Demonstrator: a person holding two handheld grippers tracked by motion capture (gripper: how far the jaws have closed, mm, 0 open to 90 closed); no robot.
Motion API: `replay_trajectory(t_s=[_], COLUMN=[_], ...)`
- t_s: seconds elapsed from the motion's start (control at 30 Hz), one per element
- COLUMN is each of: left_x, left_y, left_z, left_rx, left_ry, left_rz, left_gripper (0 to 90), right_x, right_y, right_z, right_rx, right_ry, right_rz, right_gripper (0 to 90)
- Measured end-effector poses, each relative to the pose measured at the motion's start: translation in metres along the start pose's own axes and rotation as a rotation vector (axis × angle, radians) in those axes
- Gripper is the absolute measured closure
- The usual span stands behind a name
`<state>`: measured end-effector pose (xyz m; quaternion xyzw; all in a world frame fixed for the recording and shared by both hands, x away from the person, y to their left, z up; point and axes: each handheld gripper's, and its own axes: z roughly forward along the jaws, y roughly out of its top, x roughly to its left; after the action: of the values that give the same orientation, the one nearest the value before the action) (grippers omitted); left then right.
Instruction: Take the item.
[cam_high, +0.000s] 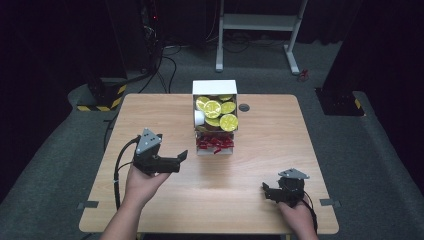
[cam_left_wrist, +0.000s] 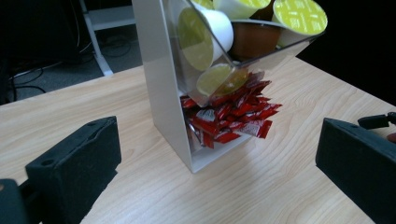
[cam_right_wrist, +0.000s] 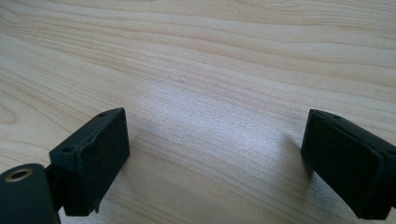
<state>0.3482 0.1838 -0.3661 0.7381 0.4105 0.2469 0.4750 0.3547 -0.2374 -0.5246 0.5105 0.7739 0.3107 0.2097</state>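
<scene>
White two-tier dispenser (cam_high: 215, 88) stands upright at upper centre of the high view, on the far middle of the wooden table (cam_high: 250, 195). Upper tier: clear tilted bin holding white cups with yellow-green foil lids (cam_high: 213, 108), piled loosely; at least one brown cup among them in the left gripper view (cam_left_wrist: 254, 39). Lower tier: open-fronted shelf with a heap of red sachets (cam_high: 215, 143), several ends sticking out past the front edge. In the left gripper view the dispenser (cam_left_wrist: 161, 70) sits upper centre, sachets (cam_left_wrist: 233, 116) mid-frame.
</scene>
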Motion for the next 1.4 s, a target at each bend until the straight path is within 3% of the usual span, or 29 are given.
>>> replay_trajectory(t_s=[0.8,1.2,1.4], left_x=[-0.01,-0.019,-0.022], left_y=[0.043,0.066,0.076], left_z=[0.018,0.036,0.052], left_rx=[-0.034,-0.048,-0.036], left_ry=[-0.041,-0.06,-0.063], left_rz=[0.048,0.087,0.102], left_gripper=[2.0,6.4,8.4], right_x=[0.0,0.001,0.001], right_y=[-0.001,-0.001,-0.001], right_z=[-0.001,-0.001,-0.001], right_rx=[0.004,0.002,0.001], right_ry=[-0.001,0.001,0.001], right_rz=[0.002,0.006,0.003], right_gripper=[7.7,7.6,7.6])
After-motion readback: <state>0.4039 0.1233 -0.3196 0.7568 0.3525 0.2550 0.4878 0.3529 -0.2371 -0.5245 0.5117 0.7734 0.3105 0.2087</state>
